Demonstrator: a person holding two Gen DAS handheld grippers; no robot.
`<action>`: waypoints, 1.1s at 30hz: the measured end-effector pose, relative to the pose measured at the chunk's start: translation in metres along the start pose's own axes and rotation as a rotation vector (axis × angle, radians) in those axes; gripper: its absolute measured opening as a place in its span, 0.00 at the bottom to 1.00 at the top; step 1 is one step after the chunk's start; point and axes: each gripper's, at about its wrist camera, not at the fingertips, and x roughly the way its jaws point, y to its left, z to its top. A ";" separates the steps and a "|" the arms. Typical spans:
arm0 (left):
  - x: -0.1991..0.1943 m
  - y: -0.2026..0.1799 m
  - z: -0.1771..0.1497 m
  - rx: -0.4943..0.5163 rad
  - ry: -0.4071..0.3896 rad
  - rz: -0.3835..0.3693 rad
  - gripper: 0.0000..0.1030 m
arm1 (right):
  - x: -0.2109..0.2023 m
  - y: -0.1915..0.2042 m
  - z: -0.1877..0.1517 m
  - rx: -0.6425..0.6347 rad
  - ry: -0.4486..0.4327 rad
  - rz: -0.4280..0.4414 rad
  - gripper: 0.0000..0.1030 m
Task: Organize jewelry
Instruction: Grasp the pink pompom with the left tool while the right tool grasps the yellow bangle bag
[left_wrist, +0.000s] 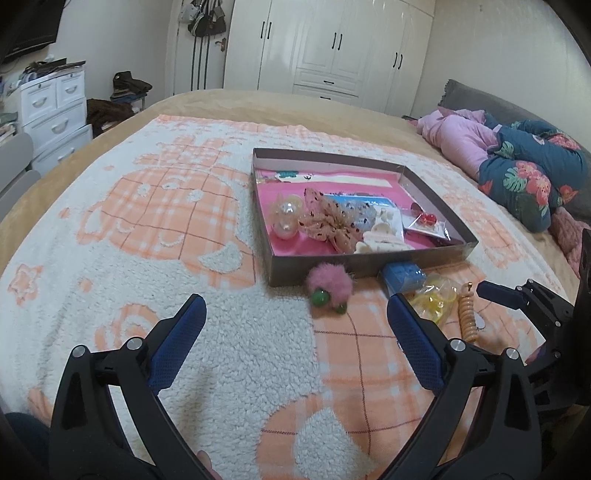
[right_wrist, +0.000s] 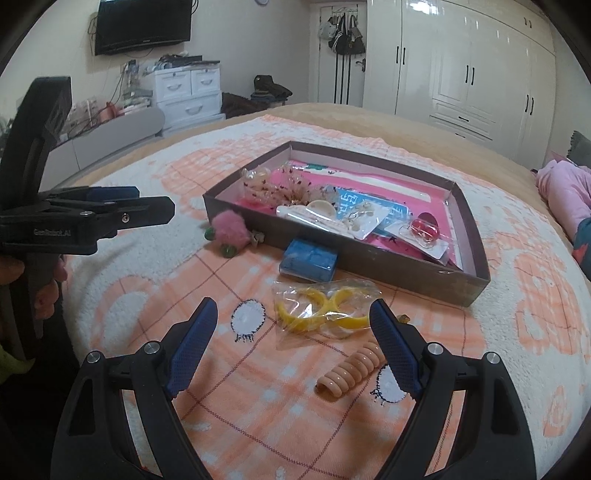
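Observation:
A shallow brown box (left_wrist: 314, 271) (right_wrist: 373, 267) with a pink floor lies on the bed. It holds a dotted scrunchie (left_wrist: 328, 218), clear bauble ties, a cream hair clip (right_wrist: 314, 212) and carded earrings. In front of it lie a pink pom-pom tie (left_wrist: 328, 284) (right_wrist: 229, 229), a small blue case (left_wrist: 402, 277) (right_wrist: 310, 260), yellow bangles in a clear bag (right_wrist: 321, 312) (left_wrist: 434, 297) and a peach coil tie (right_wrist: 349, 374) (left_wrist: 466, 314). My left gripper (left_wrist: 295, 308) (right_wrist: 153, 201) is open, just short of the pom-pom. My right gripper (right_wrist: 293, 308) (left_wrist: 496, 291) is open over the bag and coil, touching neither.
The plush orange-and-white blanket (left_wrist: 184, 229) covers the bed. Pink and floral bedding (left_wrist: 517, 162) is piled at the right. Beyond the bed stand white wardrobes (right_wrist: 472, 70), white drawers (right_wrist: 188, 92) and a wall television (right_wrist: 144, 26).

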 end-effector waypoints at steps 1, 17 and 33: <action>0.001 0.000 -0.001 0.001 0.004 0.000 0.87 | 0.003 0.000 0.000 -0.004 0.004 -0.001 0.79; 0.021 -0.012 -0.006 0.050 0.037 0.003 0.87 | 0.039 -0.016 0.006 -0.027 0.077 -0.079 0.79; 0.049 -0.019 -0.001 0.058 0.058 -0.009 0.87 | 0.051 -0.031 0.004 0.015 0.106 -0.028 0.72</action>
